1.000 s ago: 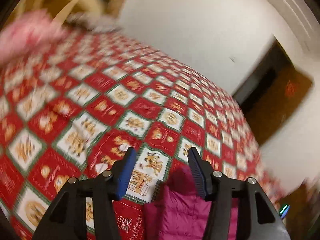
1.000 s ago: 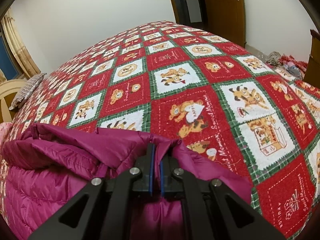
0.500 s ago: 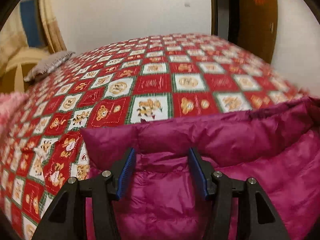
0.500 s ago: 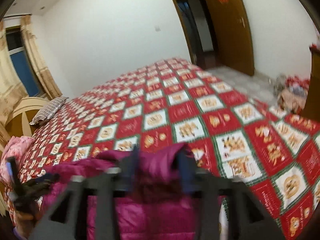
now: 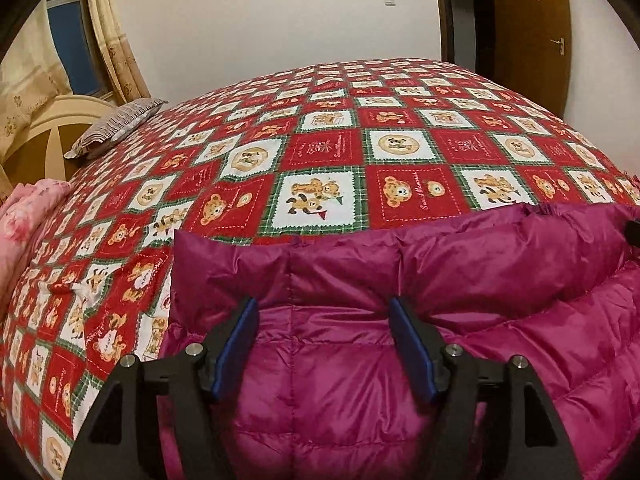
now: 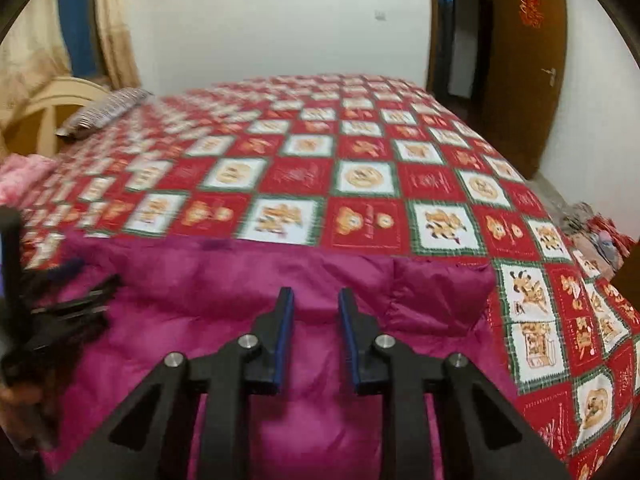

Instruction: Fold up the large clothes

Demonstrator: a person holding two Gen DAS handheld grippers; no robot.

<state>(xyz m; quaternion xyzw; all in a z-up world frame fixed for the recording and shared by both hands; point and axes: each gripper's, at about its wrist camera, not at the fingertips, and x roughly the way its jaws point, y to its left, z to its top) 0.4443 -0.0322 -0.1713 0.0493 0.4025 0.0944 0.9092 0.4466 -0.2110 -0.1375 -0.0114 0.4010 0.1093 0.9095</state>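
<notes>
The magenta down jacket point(image 5: 360, 380) lay spread on the bed point(image 5: 320, 148), its puffy folded edge running across the quilt from about nine o'clock to three o'clock in front of me. My left tool point(image 5: 324, 344) hung wide open over its left half, holding nothing, blue pads clear of the fabric as far as I could tell. My right tool point(image 6: 314, 336) stood partly open over the right half, also empty. To fold well, I judged I should pinch both layers at the far edge near each corner, lift evenly and carry them toward six o'clock together, since slick padded fabric would likely slide or bulge. A striped pillow point(image 5: 116, 128) lay well apart at ten o'clock.
</notes>
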